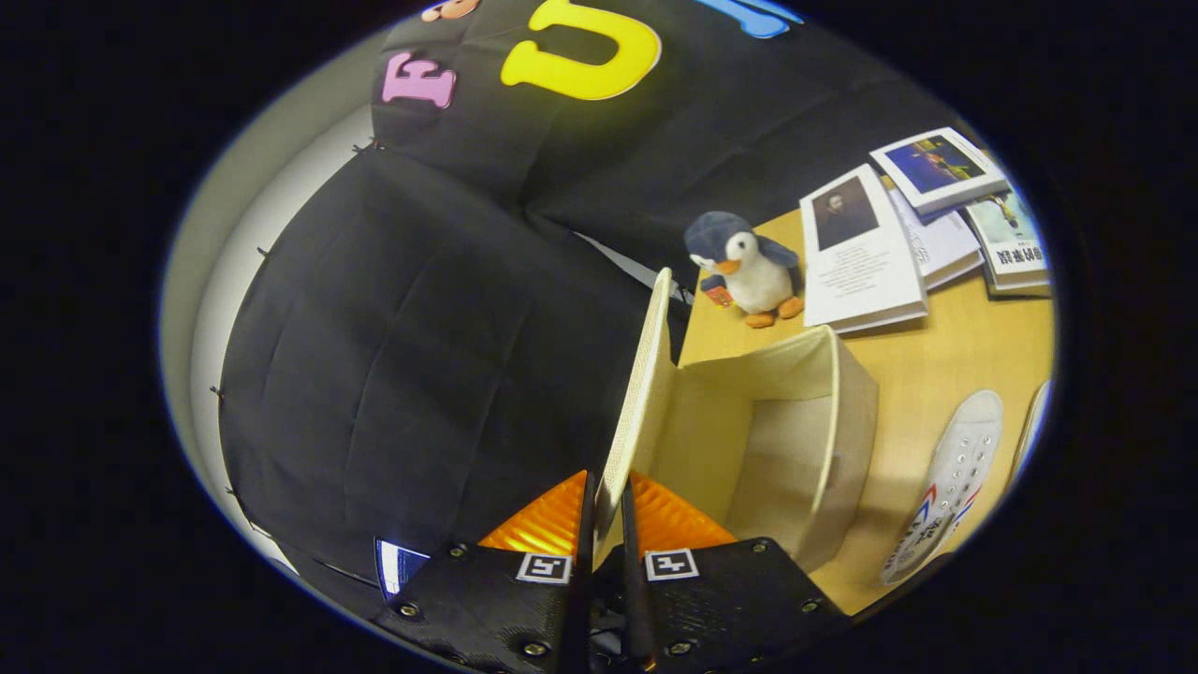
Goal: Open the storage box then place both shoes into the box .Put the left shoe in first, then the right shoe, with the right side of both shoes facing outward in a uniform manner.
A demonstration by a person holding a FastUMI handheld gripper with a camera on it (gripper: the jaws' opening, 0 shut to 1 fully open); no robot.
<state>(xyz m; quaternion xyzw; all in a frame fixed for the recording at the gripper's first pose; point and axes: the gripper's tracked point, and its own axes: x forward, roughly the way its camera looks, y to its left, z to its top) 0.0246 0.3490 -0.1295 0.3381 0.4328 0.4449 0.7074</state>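
Tool [606, 513] nearly closed, both fingers pinching lid [639, 398] of storage box [824, 449]

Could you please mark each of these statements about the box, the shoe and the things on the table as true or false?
1. The gripper is shut on the lid of the storage box. True.
2. A shoe already lies inside the storage box. False: the part of the inside that shows holds no shoe, and a white shoe lies on the table beside the box.
3. A toy penguin stands on the table beyond the box. True.
4. The lid lies flat and closed on the box. False: it is raised, standing on edge between the fingers.
5. The books are stacked on top of the box. False: they lie on the table beyond it, next to the penguin.
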